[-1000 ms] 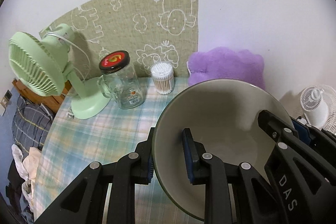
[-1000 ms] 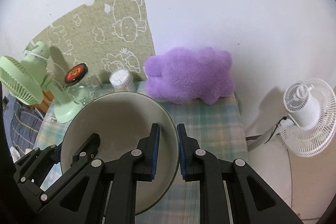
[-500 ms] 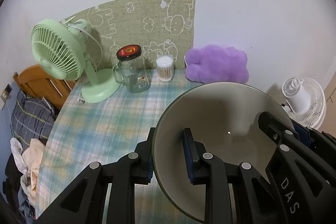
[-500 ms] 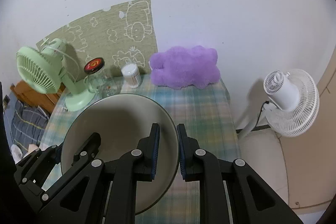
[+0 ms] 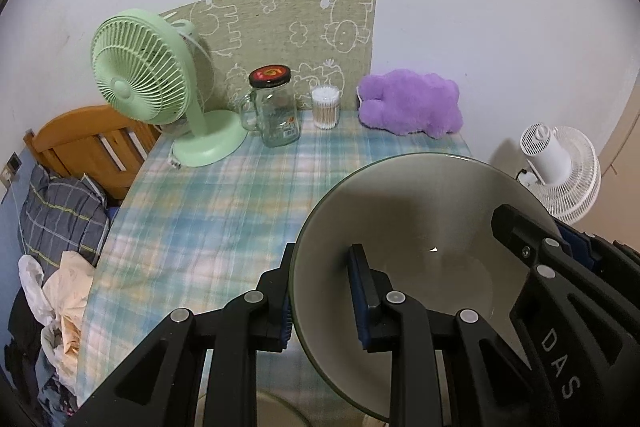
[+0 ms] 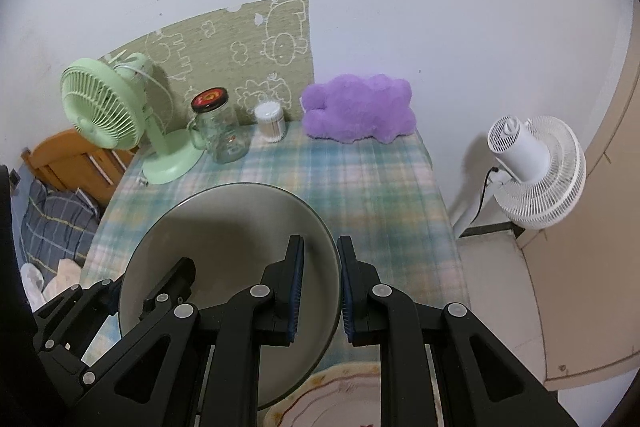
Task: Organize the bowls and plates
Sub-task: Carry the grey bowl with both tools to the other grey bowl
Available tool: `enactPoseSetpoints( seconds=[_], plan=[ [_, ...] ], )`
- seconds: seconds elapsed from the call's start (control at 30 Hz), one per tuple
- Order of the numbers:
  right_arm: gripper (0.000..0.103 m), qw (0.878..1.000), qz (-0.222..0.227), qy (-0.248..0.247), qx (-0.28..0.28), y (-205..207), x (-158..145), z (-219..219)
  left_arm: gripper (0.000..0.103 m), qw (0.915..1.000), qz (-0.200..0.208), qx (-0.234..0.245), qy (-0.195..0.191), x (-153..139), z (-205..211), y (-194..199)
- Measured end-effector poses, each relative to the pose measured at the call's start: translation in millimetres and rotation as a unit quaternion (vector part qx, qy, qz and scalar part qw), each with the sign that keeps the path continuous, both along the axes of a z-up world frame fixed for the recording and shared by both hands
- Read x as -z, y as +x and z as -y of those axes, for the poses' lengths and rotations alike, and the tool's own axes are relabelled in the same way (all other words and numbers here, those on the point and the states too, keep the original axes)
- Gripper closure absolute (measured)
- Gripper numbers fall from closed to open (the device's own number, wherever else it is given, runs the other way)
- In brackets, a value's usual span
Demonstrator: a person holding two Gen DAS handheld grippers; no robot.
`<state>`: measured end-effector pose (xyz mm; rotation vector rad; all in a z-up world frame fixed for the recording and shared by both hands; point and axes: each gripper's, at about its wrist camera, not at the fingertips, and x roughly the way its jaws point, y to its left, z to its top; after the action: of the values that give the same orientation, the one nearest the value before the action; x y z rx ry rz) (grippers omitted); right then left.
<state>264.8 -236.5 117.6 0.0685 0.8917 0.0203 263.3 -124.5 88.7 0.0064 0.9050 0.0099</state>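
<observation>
Mid-carry here: left gripper (image 5: 322,293) clamps the near-left rim of the big grey bowl (image 5: 420,211), right gripper (image 6: 320,283) pinches its right rim, held above the checked table (image 6: 360,179), so next comes, I'd guess, a level set-down onto the patterned plate (image 6: 340,399) below.
</observation>
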Motion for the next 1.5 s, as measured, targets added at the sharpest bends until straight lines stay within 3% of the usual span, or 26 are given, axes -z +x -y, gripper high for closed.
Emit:
enactPoseSetpoints(
  seconds=[0.37,0.67,1.5],
  plan=[
    [0.083,1.0,-0.006,-0.002,0.002,-45,9,-50,0.08,1.0,-0.008,0.005,0.001,9,-48,-45],
    [0.083,0.999,-0.04,0.009,0.001,-71,35,-84,0.08,0.9991,-0.038,0.015,0.004,39,-81,-72],
    [0.083,0.991,-0.13,-0.016,0.005,-113,96,-125,0.077,0.9931,-0.11,0.04,-0.002,105,-113,-108]
  ],
)
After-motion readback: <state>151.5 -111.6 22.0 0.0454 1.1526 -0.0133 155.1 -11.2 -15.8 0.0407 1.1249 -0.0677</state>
